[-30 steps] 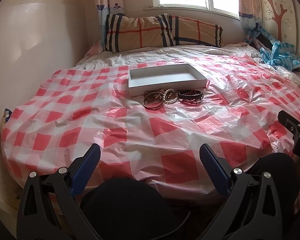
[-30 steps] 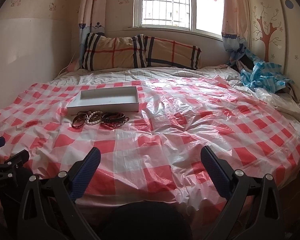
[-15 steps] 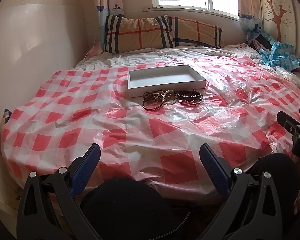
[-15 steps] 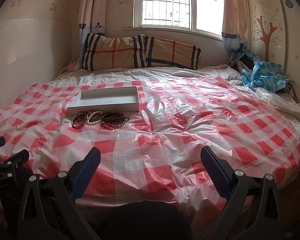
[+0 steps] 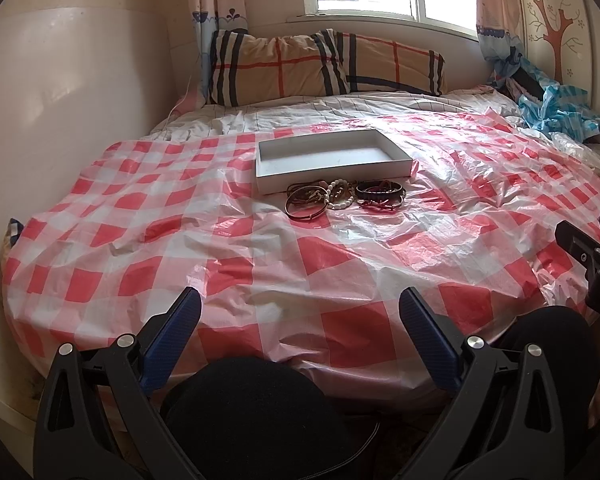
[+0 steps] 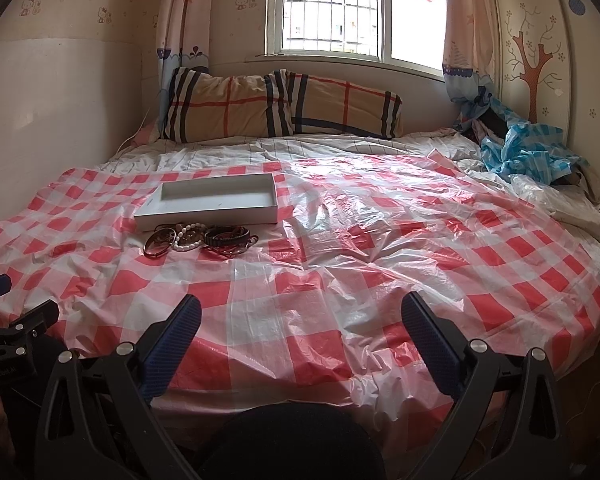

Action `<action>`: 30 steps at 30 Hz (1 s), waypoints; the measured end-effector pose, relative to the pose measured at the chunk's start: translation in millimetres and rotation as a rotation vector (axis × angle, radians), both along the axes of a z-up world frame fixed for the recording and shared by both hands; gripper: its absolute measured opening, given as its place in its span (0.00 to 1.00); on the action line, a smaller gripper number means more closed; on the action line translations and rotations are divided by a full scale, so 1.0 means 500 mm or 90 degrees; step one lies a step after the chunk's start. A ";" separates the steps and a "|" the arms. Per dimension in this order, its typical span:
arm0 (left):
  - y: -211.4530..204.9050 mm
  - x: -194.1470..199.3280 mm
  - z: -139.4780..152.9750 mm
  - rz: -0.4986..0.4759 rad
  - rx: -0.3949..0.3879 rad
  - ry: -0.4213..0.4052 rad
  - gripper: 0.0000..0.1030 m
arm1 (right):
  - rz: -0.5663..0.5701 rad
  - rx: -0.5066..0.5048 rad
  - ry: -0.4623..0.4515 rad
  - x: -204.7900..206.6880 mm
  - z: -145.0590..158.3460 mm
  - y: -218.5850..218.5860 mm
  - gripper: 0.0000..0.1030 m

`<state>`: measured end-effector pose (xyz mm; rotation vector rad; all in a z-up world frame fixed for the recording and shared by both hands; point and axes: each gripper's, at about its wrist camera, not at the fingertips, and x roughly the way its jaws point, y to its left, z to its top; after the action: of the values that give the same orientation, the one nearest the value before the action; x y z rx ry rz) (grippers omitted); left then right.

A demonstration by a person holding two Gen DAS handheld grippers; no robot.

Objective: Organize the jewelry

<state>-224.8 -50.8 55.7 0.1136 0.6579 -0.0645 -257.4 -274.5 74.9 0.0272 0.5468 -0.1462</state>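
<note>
An empty white shallow box (image 5: 332,159) (image 6: 210,204) lies on the red-and-white checked plastic sheet (image 5: 340,248) (image 6: 380,248) on the bed. In front of it lie brown bangles (image 5: 305,202) (image 6: 160,240), a white bead bracelet (image 5: 341,199) (image 6: 188,237) and dark bracelets (image 5: 380,193) (image 6: 228,237). My left gripper (image 5: 299,330) is open and empty at the bed's near edge, well short of the jewelry. My right gripper (image 6: 300,330) is open and empty, near the edge, to the right of the jewelry.
Two plaid pillows (image 5: 324,66) (image 6: 280,106) lean at the head of the bed under the window. A blue checked cloth heap (image 5: 556,108) (image 6: 528,152) lies at the far right. A wall runs along the left. Dark-clad knees (image 5: 256,412) sit below the grippers.
The left wrist view has shifted slightly, so the box and jewelry sit a little higher in it. The right gripper has not moved. Both stay open.
</note>
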 end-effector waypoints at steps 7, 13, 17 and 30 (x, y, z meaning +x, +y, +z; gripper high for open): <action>0.000 0.000 0.000 0.000 0.000 0.000 0.93 | 0.000 -0.001 0.000 0.000 0.001 0.000 0.93; 0.000 0.000 0.000 0.000 -0.001 0.001 0.93 | -0.001 -0.004 0.001 0.000 0.003 0.000 0.93; 0.000 0.000 0.000 0.000 -0.001 0.001 0.93 | -0.001 -0.009 -0.001 0.002 0.004 -0.001 0.93; 0.001 0.000 -0.001 0.000 0.001 0.001 0.93 | -0.002 -0.025 0.001 -0.001 0.014 0.005 0.93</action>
<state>-225.0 -50.2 55.4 0.1153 0.6603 -0.0638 -257.7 -272.2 82.1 -0.0098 0.5456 -0.1596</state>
